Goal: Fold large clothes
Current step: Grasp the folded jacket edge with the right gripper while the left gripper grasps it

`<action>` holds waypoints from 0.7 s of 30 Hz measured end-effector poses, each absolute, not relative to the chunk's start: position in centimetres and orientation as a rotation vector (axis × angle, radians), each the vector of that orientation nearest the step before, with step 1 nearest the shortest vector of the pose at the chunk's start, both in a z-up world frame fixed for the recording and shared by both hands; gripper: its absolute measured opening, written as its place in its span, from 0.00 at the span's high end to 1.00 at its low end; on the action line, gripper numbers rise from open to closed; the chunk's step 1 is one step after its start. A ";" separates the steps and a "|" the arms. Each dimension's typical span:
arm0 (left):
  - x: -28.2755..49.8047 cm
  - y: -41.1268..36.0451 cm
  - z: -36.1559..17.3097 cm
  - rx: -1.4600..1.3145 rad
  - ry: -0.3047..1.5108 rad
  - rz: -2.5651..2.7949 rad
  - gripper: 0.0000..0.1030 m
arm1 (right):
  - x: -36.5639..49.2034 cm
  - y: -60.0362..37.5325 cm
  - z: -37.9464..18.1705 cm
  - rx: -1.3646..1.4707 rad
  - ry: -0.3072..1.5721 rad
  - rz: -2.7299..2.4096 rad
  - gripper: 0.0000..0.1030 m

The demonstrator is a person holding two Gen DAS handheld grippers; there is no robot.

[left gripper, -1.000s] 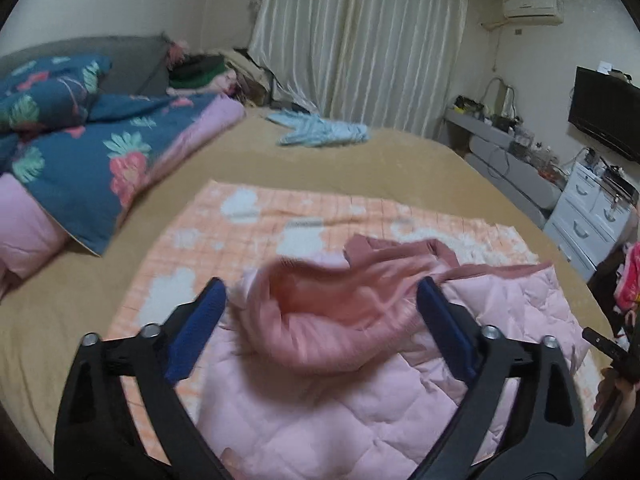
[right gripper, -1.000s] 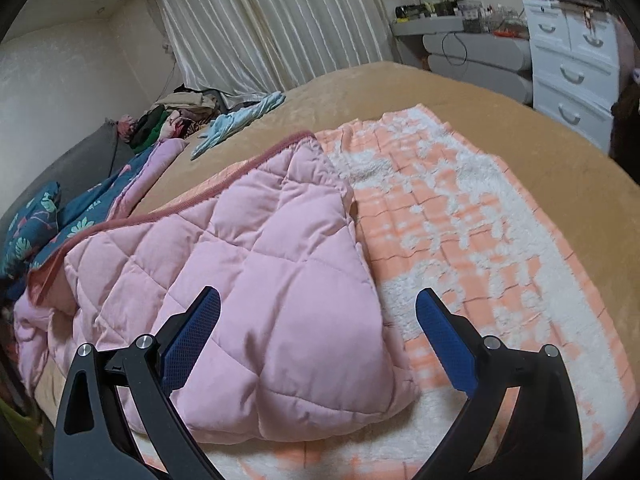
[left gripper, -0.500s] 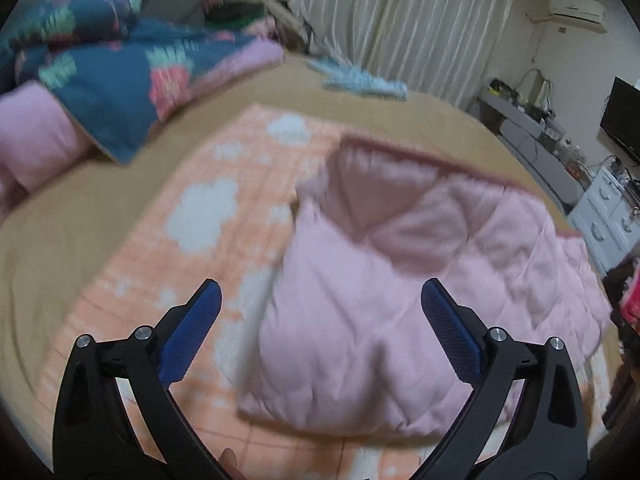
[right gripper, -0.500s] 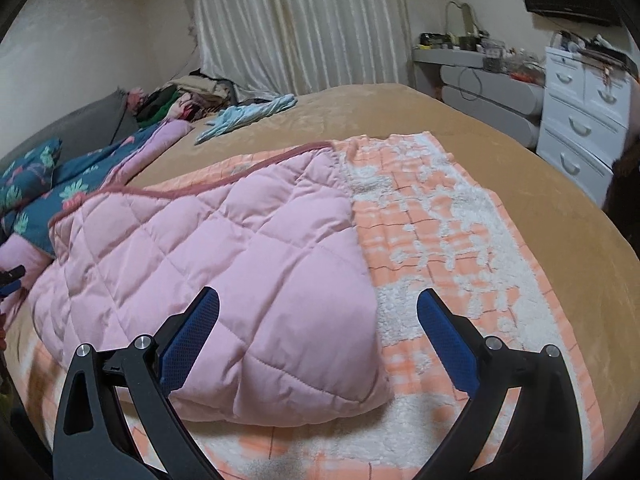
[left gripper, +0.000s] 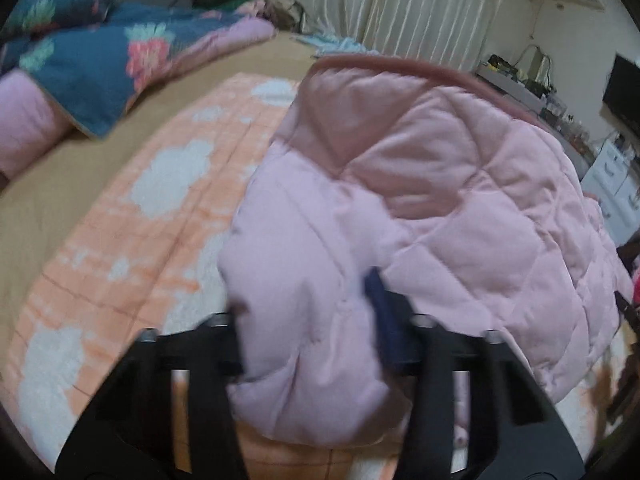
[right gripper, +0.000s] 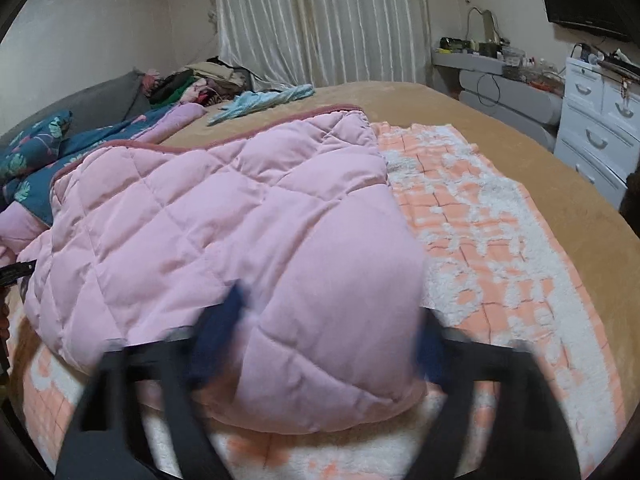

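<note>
Left tool (left gripper: 308, 320) is boxed in: the puffy pink quilted jacket (left gripper: 420, 208) fills the space between its fingers and blocks 12 to 3 o'clock. Open lane at 9–11 o'clock over the flat orange-and-white checked fleece blanket (left gripper: 132, 232). Right tool (right gripper: 332, 324) also straddles the jacket; free blanket from 1 to 3 o'clock, white drawer chest (right gripper: 596, 128) well beyond.

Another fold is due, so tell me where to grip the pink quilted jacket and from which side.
Grip the pink quilted jacket by its puffy near edge, one corner per gripper, coming in low from the near side over the orange blanket. That edge bulges off the blanket, so fingers can straddle it. The left gripper and right gripper sit at those corners.
</note>
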State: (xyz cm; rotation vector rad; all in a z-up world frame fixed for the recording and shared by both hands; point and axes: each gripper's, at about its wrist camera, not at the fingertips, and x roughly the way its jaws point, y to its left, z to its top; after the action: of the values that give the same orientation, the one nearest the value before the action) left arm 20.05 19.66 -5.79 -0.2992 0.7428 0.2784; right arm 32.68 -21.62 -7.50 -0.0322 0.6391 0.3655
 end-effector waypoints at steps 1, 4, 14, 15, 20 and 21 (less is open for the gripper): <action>20.2 19.1 -4.9 -0.266 0.719 0.297 0.82 | 32.3 -21.2 -7.2 -0.064 0.616 0.361 0.64; 20.7 19.3 -3.0 -0.267 0.670 0.325 0.85 | 31.4 -20.9 -5.8 -0.084 0.544 0.358 0.74; 25.5 20.3 1.2 -0.267 0.580 0.386 0.85 | 34.9 -19.9 -1.4 -0.053 0.416 0.327 0.76; 26.2 20.5 0.9 -0.261 0.591 0.398 0.85 | 35.6 -19.8 -1.6 -0.052 0.425 0.321 0.76; 28.7 21.1 -1.0 -0.221 0.637 0.438 0.85 | 39.4 -18.9 -3.3 -0.075 0.489 0.288 0.76; 29.1 21.2 -1.3 -0.215 0.643 0.444 0.85 | 40.1 -18.8 -3.6 -0.075 0.504 0.283 0.76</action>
State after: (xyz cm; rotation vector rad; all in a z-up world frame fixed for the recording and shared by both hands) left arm 29.08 21.24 -1.35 -0.2154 0.6427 0.4439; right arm 40.08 -18.82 -3.65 -0.0754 0.5038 0.2833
